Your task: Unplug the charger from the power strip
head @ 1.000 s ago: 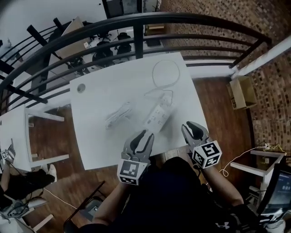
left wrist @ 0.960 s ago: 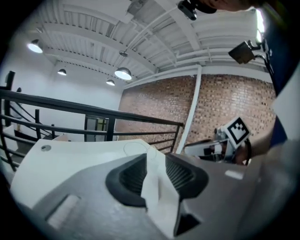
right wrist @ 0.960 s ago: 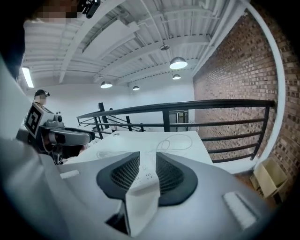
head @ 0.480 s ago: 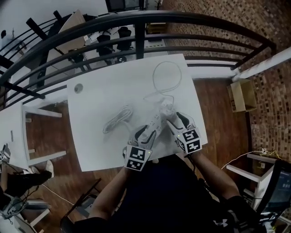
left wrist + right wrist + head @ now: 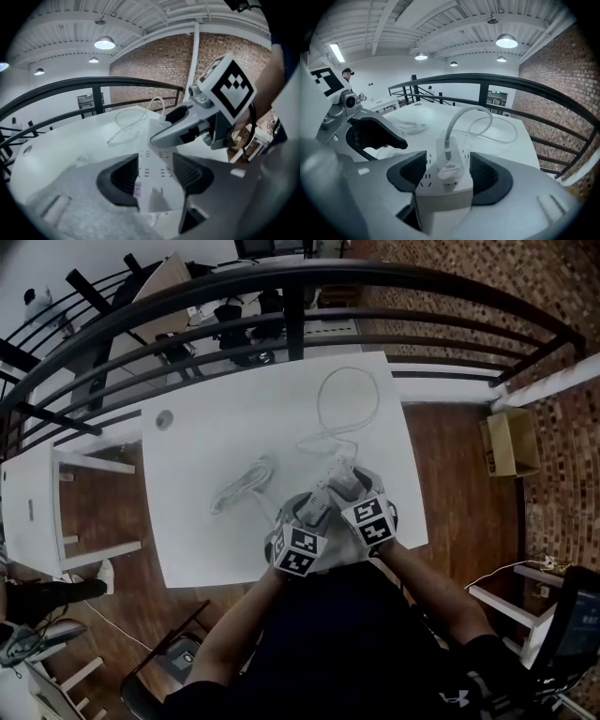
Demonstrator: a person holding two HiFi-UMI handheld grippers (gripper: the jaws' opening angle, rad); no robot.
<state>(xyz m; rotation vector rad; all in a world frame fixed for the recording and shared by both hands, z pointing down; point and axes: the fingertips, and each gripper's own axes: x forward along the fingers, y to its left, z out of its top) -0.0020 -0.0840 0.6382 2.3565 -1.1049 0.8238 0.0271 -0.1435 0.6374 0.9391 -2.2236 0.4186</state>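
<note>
A white power strip [image 5: 323, 501] lies slanted on the white table [image 5: 216, 437]. A white charger [image 5: 450, 165] marked 100w is plugged into its end, and the charger's cable [image 5: 345, 395] loops toward the far edge. In the right gripper view my right gripper [image 5: 449, 176] straddles the charger, jaws opening, with gaps between pads and charger. My left gripper [image 5: 157, 171] straddles the strip's other end [image 5: 154, 180], jaws also opening, not pressing it. Both marker cubes sit close together in the head view, left gripper [image 5: 298, 540] and right gripper [image 5: 367, 514].
The strip's own bundled cord [image 5: 242, 484] lies left of it. A round grommet [image 5: 165, 417] sits at the table's far left. A black railing [image 5: 300, 310] runs behind the table. A cardboard box [image 5: 511, 442] stands on the wooden floor to the right.
Both grippers came down from the table's near edge onto the power strip and drew closer together. Their jaws spread wider.
</note>
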